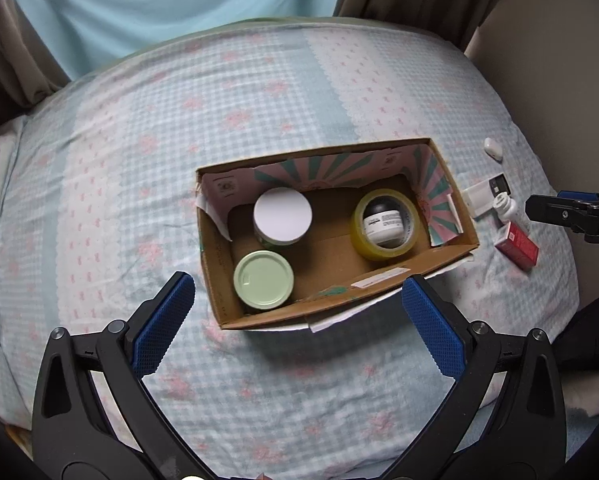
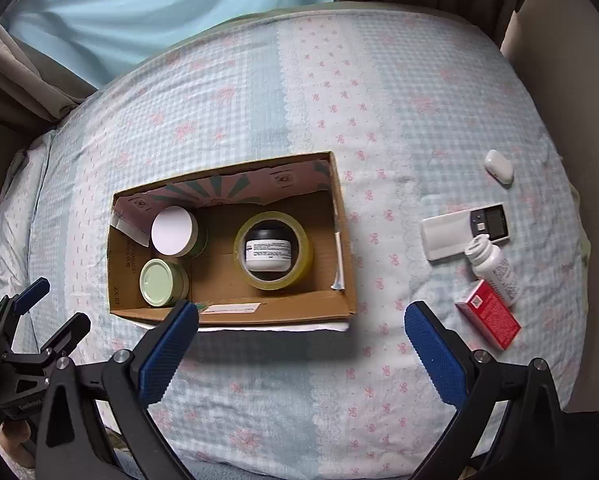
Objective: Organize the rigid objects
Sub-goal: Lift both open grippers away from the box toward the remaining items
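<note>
The cardboard box sits on the bed and already holds four things: a white-lidded jar and a green-lidded jar side by side at its left end, and a roll of yellow tape lying flat with a small black-capped jar standing inside its ring. Off to the right of the box, well apart from it, four more things wait on the cover: a white earbud case, a small pocket scale, a white pill bottle on its side, and a red carton.

The bottle touches or overlaps both the scale and the carton, and that huddle looks to me like the trouble spot. Closing on any one of them could nudge its neighbours, and the round bottle may roll away across the soft bedding. The cover gives under pressure, so a flat thing like the scale could be hard to get under without pinching fabric too.

The right claw is spread wide and empty, hovering near the box's front edge. The left claw is likewise spread and empty, above the box's near wall. Dropping more in could knock the tape or tip a jar.
</note>
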`<state>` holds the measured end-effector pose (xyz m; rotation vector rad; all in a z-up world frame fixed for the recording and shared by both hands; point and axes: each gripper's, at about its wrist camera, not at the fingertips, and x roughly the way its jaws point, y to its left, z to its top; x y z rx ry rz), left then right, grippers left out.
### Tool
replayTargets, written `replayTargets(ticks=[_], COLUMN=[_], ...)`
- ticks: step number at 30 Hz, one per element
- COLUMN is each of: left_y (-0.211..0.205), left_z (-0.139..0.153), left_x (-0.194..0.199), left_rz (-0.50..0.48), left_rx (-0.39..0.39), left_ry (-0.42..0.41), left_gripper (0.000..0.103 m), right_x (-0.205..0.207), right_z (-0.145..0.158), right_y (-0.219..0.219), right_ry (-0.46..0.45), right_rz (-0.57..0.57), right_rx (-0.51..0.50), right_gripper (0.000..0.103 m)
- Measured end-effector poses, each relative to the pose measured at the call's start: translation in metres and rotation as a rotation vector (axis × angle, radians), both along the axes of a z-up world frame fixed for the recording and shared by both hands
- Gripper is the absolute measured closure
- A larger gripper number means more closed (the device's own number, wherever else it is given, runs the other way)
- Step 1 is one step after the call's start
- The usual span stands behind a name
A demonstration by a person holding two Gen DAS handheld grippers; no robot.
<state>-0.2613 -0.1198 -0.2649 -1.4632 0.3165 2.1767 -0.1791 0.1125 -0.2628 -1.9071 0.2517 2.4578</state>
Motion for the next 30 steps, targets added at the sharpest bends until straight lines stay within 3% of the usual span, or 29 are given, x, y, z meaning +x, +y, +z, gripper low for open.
replayTargets(ticks=[7, 16, 22, 30], left_y=[0.045, 0.129, 0.187, 0.277], left_z=[0.024, 0.042, 0.037, 0.011], left_x=[0.029, 0.060, 0.058, 0.026], left_rz=[-0.068, -0.112, -0.136, -0.230], left_rx=[0.043, 0.054, 0.046, -0.001], left_ry=[0.048, 0.068, 0.039, -0.011], left_gripper=[0.000, 0.000, 0.000, 0.000], right_x=[0.033, 0.061, 0.062, 0.040], right_z=[0.033, 0.038, 0.022, -0.025], right_y=[0.061, 0.157, 0.202, 0.231], right_ry=[0.060, 0.076, 0.074, 0.041], right_rz=[0.003, 0.058, 0.144, 0.269], right_rx=[0.058, 0.070, 0.048, 0.004], right_gripper=[0.000, 0.000, 0.000, 0.005])
